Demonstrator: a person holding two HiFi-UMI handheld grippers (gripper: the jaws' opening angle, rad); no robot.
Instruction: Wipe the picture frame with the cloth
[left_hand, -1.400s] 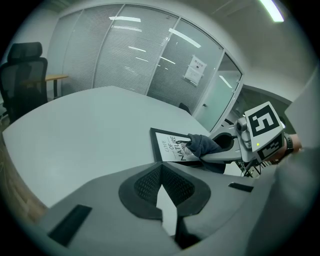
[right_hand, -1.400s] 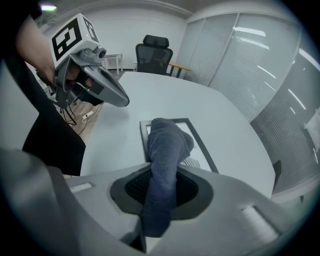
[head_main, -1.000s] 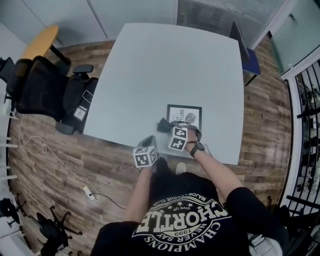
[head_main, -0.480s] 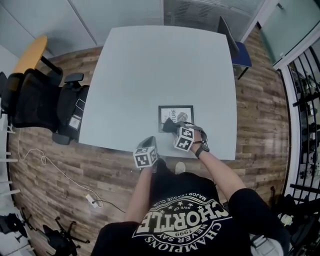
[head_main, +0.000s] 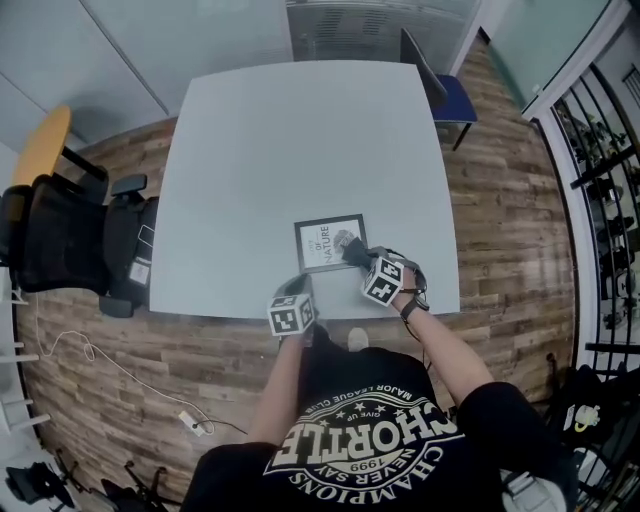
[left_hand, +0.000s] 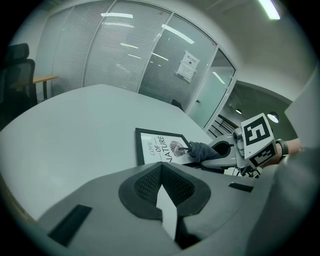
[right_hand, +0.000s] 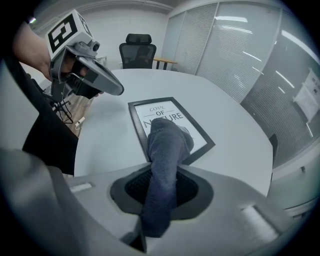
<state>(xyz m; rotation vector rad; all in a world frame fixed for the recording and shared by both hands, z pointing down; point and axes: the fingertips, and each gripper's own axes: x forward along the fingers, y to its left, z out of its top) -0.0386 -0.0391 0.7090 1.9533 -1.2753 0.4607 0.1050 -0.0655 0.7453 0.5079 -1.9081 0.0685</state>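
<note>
A black-edged picture frame (head_main: 326, 243) (left_hand: 156, 148) (right_hand: 161, 113) with a leaf print lies flat near the front of the grey table (head_main: 300, 130). My right gripper (head_main: 358, 256) (right_hand: 162, 172) (left_hand: 209, 153) is shut on a dark blue cloth (head_main: 348, 244) (right_hand: 166, 142) (left_hand: 201, 149). The cloth's end rests on the right part of the print. My left gripper (head_main: 296, 292) (left_hand: 161, 167) (right_hand: 118, 90) is shut and holds nothing. It hovers at the table's front edge, left of the frame and apart from it.
Black office chairs (head_main: 70, 235) stand off the table's left side, and a blue chair (head_main: 440, 88) is at the far right corner. Glass partition walls run behind the table. A cable (head_main: 110, 335) lies on the wooden floor.
My right gripper has drawn the cloth across the frame, from its lower left edge to its right part. The left gripper has stayed by the table edge. The head camera has shifted.
</note>
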